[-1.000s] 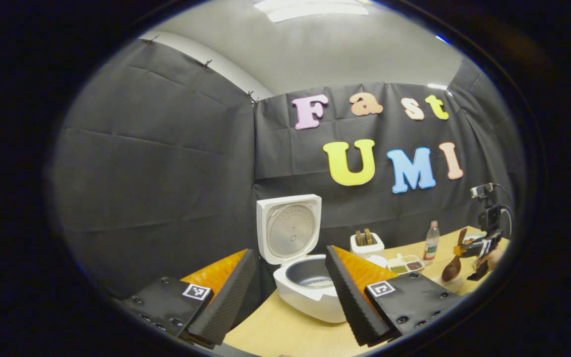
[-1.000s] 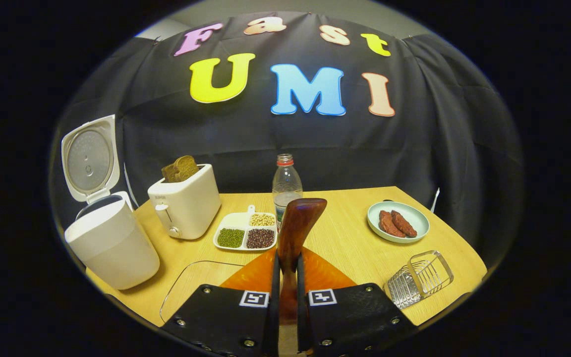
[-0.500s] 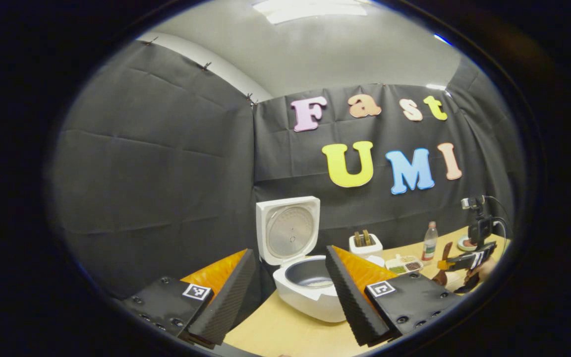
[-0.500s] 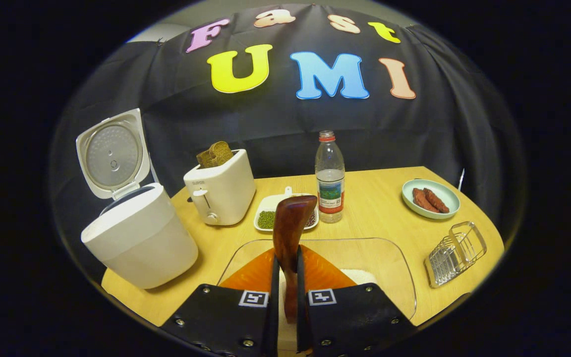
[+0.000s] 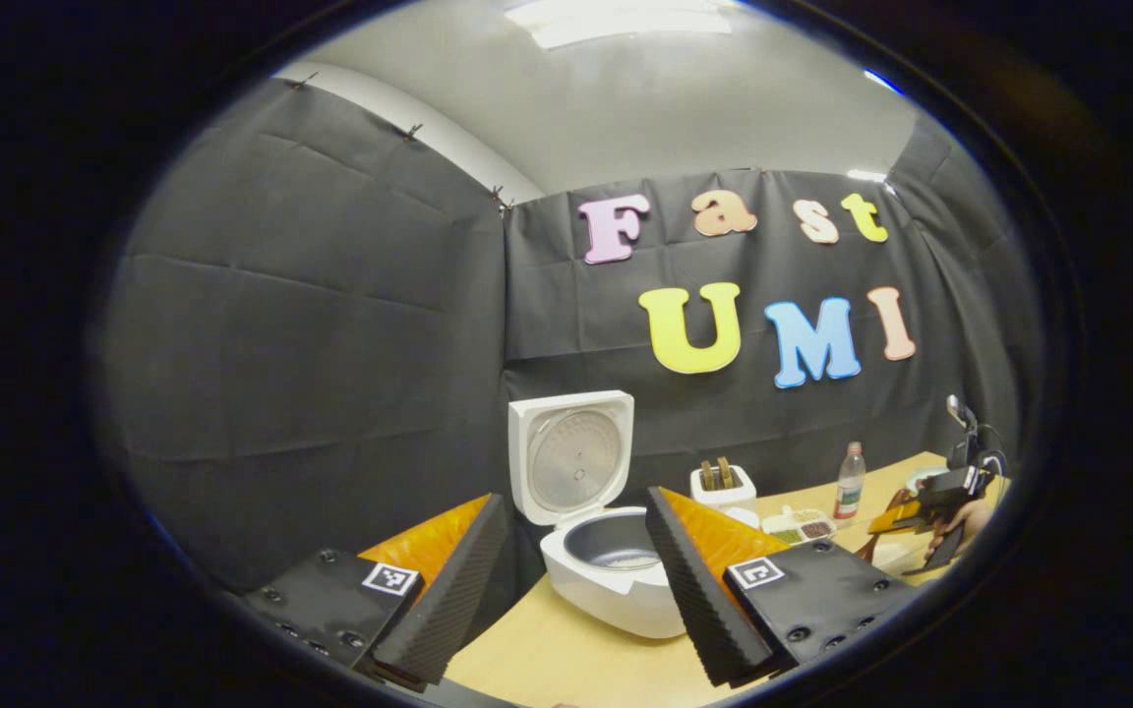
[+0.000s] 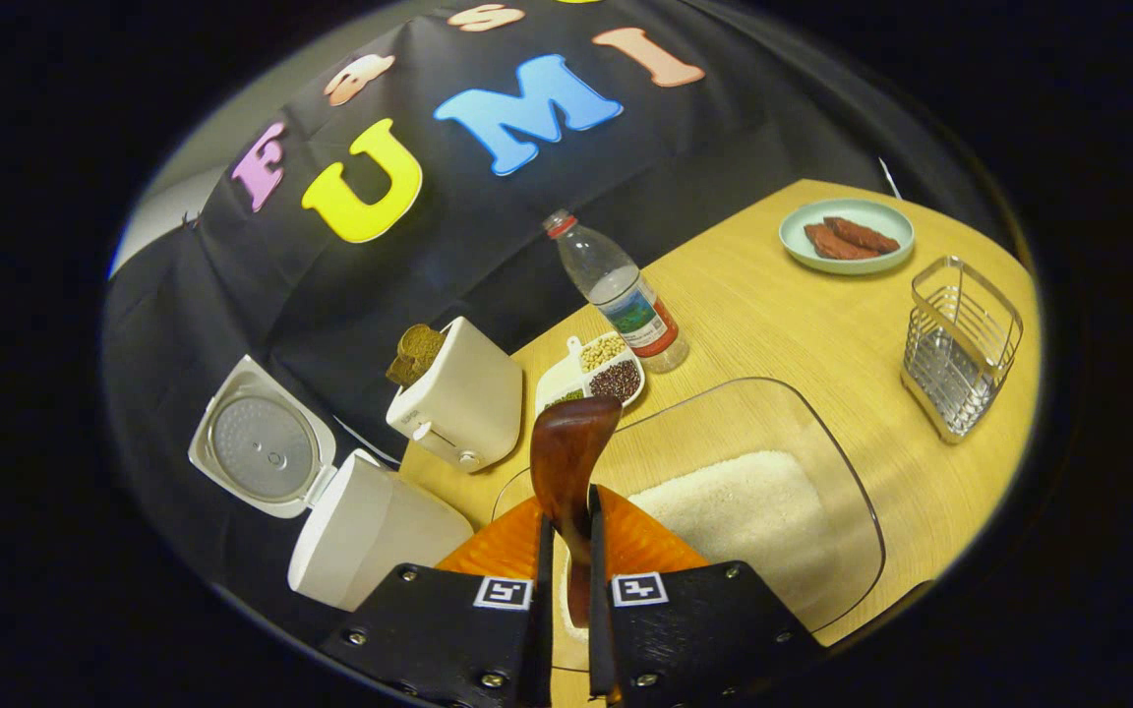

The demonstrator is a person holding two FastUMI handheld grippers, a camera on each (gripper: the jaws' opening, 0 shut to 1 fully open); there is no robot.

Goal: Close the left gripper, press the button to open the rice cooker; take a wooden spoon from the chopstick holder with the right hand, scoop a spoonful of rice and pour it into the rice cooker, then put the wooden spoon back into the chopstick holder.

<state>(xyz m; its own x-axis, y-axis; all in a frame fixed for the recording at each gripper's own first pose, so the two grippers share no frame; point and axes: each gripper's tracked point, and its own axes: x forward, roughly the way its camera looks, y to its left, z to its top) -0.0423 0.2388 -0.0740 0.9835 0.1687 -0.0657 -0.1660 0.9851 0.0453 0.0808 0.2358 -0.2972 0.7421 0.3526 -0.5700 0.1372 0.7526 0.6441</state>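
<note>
On the table [image 6: 803, 324], in the right gripper view, free wood surface lies from 12 to 3 o'clock, bounded by the far rim behind the plate [image 6: 847, 236] and by the wire chopstick holder [image 6: 960, 344] near the 3 o'clock edge. Rice cooker [image 6: 370, 526]: at 8 o'clock, lid raised, at the table's near-left edge; in the left gripper view its open pot [image 5: 616, 546] sits at 6 o'clock. Glass dish [image 6: 822, 492]: centre to 5 o'clock, holding rice [image 6: 739, 506]. Toaster [image 6: 458, 398], bottle [image 6: 621, 295] and sectioned tray [image 6: 596, 369] line the wall side.

Right gripper [image 6: 566, 590]: both fingers clamp the wooden spoon [image 6: 566, 462], bowl forward over the dish rim. Left gripper [image 5: 576, 580]: fingers wide apart, holding nothing.

Change from 0.5 s ago: the right gripper has rolled and tipped down toward the rice; the left gripper has stayed in place.
</note>
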